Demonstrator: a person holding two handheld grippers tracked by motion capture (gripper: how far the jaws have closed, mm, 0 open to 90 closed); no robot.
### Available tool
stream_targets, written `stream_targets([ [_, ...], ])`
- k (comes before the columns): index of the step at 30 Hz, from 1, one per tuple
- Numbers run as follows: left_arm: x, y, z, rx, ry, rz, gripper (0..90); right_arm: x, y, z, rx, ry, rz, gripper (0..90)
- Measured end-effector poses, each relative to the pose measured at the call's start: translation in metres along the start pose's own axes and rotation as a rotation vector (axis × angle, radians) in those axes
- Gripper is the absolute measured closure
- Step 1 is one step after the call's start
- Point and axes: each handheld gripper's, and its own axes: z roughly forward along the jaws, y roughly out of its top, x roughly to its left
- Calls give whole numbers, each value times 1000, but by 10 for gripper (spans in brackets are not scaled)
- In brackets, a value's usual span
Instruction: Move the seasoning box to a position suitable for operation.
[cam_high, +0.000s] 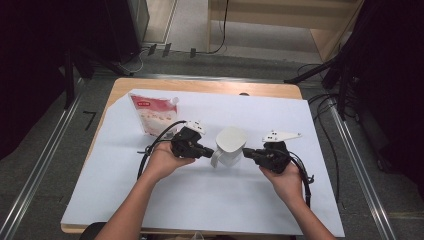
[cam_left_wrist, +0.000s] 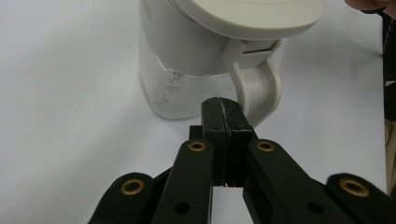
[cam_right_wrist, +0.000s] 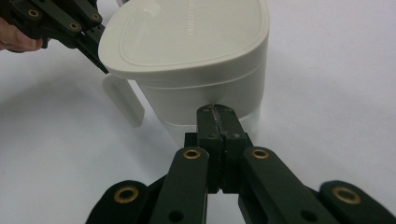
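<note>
A white lidded water jug (cam_high: 230, 146) stands on the white sheet (cam_high: 200, 200) covering the table, between the two grippers. The left gripper (cam_left_wrist: 223, 103), jaws pressed fully together and holding nothing, points at the jug's handle (cam_left_wrist: 259, 88) from just beside it. The right gripper (cam_right_wrist: 216, 111), likewise closed and empty, has its tips at the jug's wall on the opposite side. A red-and-white pouch (cam_high: 152, 114) stands behind the left hand.

The jug (cam_right_wrist: 196, 60) looked like smooth, matt off-white plastic above, its lower body beside the handle (cam_left_wrist: 259, 84) clear and speckled. Nearest it, both grippers' fingers (cam_left_wrist: 219, 135) were matt black with brass-coloured rivets. Under the jug lay a white paper-like sheet (cam_high: 200, 200) over the wooden table (cam_high: 200, 86). Behind the jug, the pouch (cam_high: 152, 114) shone glossy.
</note>
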Motion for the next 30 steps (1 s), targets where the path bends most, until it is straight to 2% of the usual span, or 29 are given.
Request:
stream_targets([
  [7, -5, 0, 1, -1, 1, -8, 900, -2, 2, 3, -3, 0, -2, 900],
  [11, -9, 0, 2, 0, 8, -14, 900, -6, 2, 4, -4, 18, 23, 900],
  [17, -14, 1, 3, -28, -7, -25, 900, -6, 4, 6, -17, -10, 19, 900],
  [19, -15, 2, 2, -18, -3, -23, 900, -7, 5, 6, -18, -17, 19, 900],
  [20, -16, 2, 4, -34, -7, -31, 900, -7, 5, 6, -18, -17, 19, 900],
  [22, -19, 4, 5, -27, 6, -22, 900, -8, 6, 8, -23, -24, 21, 900],
  [25, -21, 6, 9, -21, -2, -44, 900, -10, 8, 9, -27, -28, 25, 900],
  [30, -27, 11, 13, -19, 18, -39, 900, -10, 11, 11, -26, -61, 15, 900],
])
